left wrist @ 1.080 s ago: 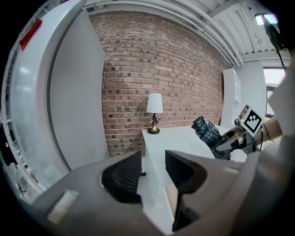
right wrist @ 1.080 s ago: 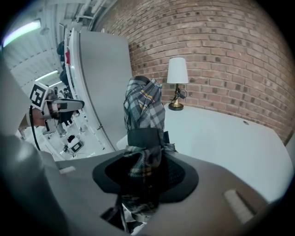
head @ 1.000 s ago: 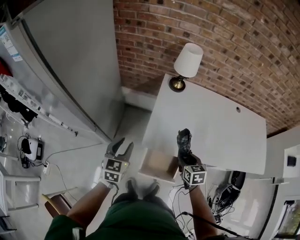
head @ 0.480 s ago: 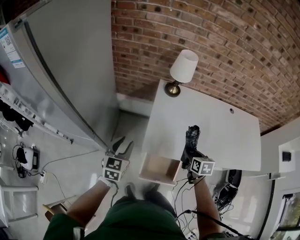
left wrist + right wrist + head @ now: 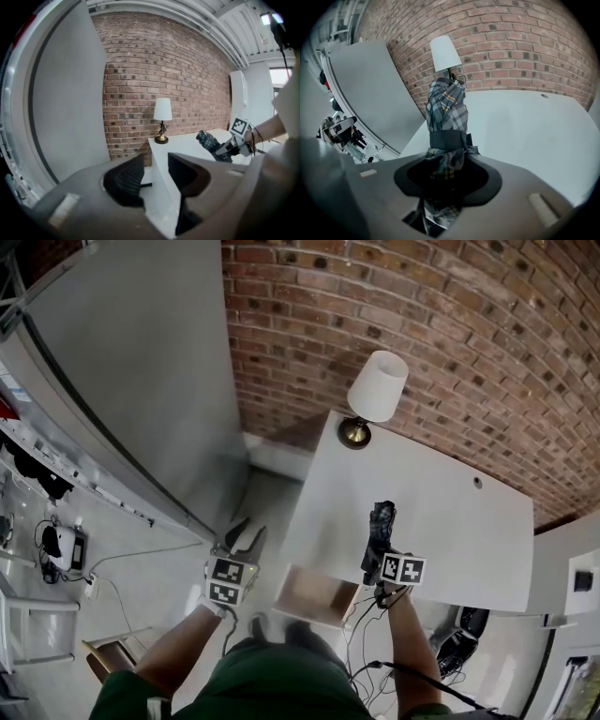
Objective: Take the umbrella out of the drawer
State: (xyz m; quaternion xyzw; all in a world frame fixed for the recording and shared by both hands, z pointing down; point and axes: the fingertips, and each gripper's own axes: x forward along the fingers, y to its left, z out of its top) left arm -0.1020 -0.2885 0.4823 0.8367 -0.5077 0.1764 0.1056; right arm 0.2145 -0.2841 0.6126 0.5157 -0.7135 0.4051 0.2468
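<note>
Head view: the right arm reaches forward, right tongs [image 5: 375,559] pinching the folded plaid umbrella [image 5: 381,521] above the counter [image 5: 459,531] near its front edge, beyond the open drawer [image 5: 314,592]; left tongs [image 5: 245,532] hang off the counter's left edge. Left gripper view: jaws spread apart. Right gripper view: the umbrella's lower end is hidden between the jaws; brick wall [image 5: 525,51] behind.

The lamp [image 5: 377,385] stood on the counter [image 5: 459,521] at its far left corner, brick wall [image 5: 422,306] behind; drawer [image 5: 314,592] projected near left; umbrella [image 5: 379,535] right of it.
</note>
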